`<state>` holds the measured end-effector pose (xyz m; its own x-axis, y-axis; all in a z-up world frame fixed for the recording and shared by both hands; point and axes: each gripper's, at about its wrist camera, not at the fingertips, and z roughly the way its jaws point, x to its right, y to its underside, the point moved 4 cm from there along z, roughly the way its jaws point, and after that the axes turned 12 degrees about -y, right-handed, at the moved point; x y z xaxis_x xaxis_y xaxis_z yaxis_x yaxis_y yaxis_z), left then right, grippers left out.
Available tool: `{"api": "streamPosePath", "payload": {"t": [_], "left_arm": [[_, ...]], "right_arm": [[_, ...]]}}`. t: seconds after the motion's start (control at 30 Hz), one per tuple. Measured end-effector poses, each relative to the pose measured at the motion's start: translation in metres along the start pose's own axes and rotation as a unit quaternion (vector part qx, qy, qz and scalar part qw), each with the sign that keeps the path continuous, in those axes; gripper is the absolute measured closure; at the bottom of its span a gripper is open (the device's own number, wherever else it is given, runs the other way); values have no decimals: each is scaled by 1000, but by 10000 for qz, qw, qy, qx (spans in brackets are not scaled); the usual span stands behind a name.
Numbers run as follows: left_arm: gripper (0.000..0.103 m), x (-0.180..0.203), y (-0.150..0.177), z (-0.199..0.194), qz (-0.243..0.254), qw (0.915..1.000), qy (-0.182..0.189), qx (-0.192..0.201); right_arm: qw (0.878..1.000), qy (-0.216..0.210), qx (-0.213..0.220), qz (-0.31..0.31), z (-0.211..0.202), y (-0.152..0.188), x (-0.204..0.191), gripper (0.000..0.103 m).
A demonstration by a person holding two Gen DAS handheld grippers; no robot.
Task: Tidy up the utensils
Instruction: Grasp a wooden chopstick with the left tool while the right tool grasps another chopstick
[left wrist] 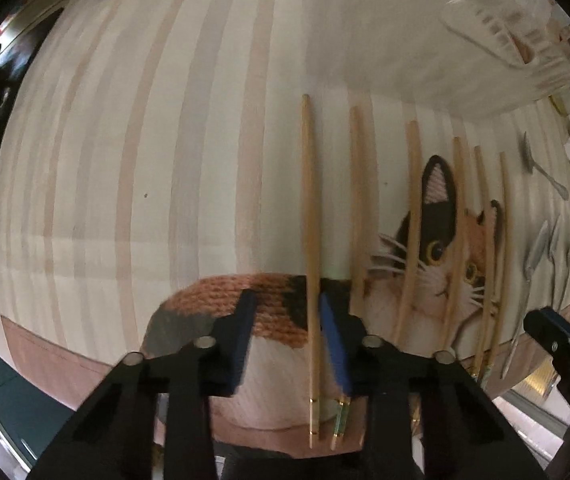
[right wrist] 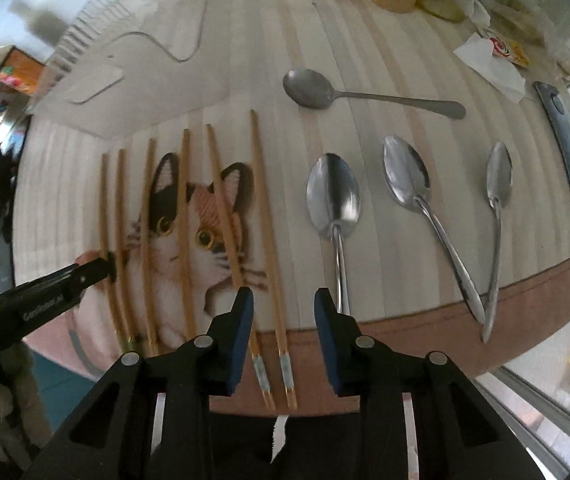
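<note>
chopsticks (right wrist: 221,216): you have six lined up.
spoons (right wrist: 335,200): one at 12 o'clock lies crosswise.
left claw (left wrist: 285,334): apart around one chopstick.
right claw (right wrist: 283,320): apart around two.

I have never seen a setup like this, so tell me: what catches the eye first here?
The calico cat picture on the striped placemat, with six wooden chopsticks lying in a row across it. To their right lie four metal spoons, one set crosswise above the others. Black tongs with blue pads reach in from below: the right tongs straddle the rightmost chopstick.
</note>
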<state>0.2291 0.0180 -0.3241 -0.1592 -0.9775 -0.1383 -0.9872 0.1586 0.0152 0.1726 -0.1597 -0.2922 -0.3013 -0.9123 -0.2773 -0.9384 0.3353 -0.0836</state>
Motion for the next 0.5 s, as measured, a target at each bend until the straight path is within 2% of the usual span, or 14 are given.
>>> {"api": "streamPosePath", "payload": {"t": [0.03, 0.1, 0.13, 0.27, 0.3, 0.37, 0.5], "left_arm": [[82, 0, 0, -1, 38, 10000, -35, 30], [96, 1, 2, -1, 147, 9997, -147, 103], [99, -1, 4, -1, 169, 9997, -151, 120], [98, -13, 14, -6, 191, 9998, 0, -8], [98, -16, 18, -7, 193, 9998, 41, -30], [98, -21, 24, -10, 210, 9997, 83, -46], [95, -25, 29, -16, 233, 9996, 159, -97]], "right_arm": [[10000, 12, -21, 17, 3, -2, 0, 70], [9999, 45, -104, 12, 15, -8, -3, 70], [9999, 102, -132, -2, 20, -9, -4, 70], [9987, 373, -359, -35, 41, -10, -7, 71], [9984, 469, -271, -140, 40, -10, -11, 77], [9969, 654, -393, -190, 43, -6, -13, 92], [9960, 723, -510, -133, 48, 5, -16, 95]]}}
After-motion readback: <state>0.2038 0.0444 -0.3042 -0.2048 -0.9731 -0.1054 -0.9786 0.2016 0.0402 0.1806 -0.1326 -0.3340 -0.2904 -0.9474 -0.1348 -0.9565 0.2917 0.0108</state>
